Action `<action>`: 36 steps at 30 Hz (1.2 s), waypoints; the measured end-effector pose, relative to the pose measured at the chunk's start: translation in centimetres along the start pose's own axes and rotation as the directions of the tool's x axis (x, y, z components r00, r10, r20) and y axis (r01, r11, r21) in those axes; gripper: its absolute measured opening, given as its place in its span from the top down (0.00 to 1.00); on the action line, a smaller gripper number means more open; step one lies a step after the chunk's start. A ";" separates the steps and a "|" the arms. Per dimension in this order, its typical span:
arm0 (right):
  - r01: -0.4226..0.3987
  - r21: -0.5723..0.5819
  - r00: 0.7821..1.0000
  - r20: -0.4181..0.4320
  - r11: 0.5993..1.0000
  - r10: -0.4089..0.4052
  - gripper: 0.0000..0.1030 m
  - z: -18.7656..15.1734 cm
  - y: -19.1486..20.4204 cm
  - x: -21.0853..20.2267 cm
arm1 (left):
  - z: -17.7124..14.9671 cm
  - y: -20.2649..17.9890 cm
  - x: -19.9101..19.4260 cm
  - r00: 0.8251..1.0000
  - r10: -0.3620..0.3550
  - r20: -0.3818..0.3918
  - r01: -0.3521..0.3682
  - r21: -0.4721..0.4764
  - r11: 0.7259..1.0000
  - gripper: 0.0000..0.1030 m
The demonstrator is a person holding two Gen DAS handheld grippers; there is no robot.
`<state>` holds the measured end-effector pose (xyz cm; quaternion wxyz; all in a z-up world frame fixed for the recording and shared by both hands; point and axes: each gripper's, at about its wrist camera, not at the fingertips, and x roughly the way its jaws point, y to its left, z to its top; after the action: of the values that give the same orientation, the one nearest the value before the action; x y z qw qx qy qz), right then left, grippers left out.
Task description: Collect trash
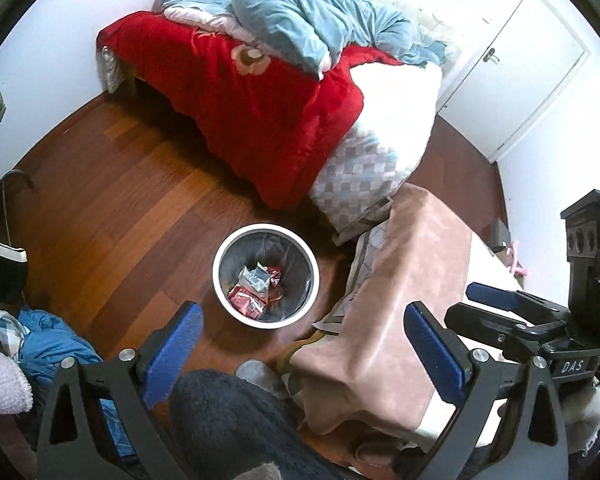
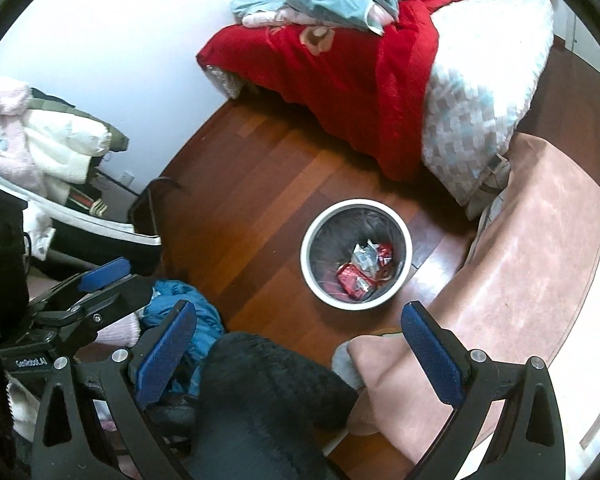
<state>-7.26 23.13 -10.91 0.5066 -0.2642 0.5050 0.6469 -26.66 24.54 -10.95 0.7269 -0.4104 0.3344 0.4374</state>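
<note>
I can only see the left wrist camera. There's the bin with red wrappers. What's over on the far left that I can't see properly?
Observer: A heap of pink and white clothes sits piled up there, clear in the right wrist view.
Operator: Is the right gripper holding any trash?
Observer: No. The right gripper is open and empty, above the floor near the bin.
Operator: Is my gripper in that picture too?
Observer: Yes, the left gripper shows at its left edge, open.

"DAS", "GenRobot.AI" on hand-held grippers (image 1: 575,367) (image 2: 30,363)
</note>
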 end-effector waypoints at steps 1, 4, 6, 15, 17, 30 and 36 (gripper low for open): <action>-0.005 -0.005 1.000 -0.001 1.000 0.005 0.00 0.0 0.2 -0.4 | 0.0 -0.1 -0.3 1.000 0.000 0.003 0.000 0.001 1.000 0.00; -0.008 -0.014 1.000 0.001 1.000 0.008 0.00 -0.1 0.7 -1.3 | 0.2 -0.2 -0.8 1.000 0.001 0.011 -0.001 0.005 1.000 0.00; -0.011 -0.018 1.000 0.001 1.000 0.011 0.00 -0.2 1.0 -1.7 | 0.2 -0.2 -1.2 1.000 -0.001 0.017 0.001 0.007 1.000 0.00; -0.006 -0.022 1.000 0.003 1.000 0.007 0.00 -0.1 1.0 -2.1 | -0.2 -0.7 -1.5 1.000 -0.006 0.019 0.006 0.012 1.000 0.00; -0.004 -0.022 1.000 0.001 1.000 0.004 0.00 -0.1 1.0 -2.1 | -0.3 -0.7 -1.4 1.000 -0.004 0.019 0.004 0.012 1.000 0.00; 0.002 -0.027 1.000 -0.026 1.000 -0.003 0.00 -0.5 0.6 -1.3 | -0.6 -0.5 -0.9 1.000 0.023 0.005 -0.023 0.014 1.000 0.00; 0.000 -0.026 1.000 -0.032 1.000 -0.001 0.00 -0.4 0.6 -1.1 | -0.6 0.0 -0.8 1.000 0.031 -0.002 -0.031 0.010 0.999 0.00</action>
<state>-7.47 22.35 -9.87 0.4953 -0.2812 0.5043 0.6491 -27.00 23.70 -10.57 0.7215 -0.4021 0.3438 0.4467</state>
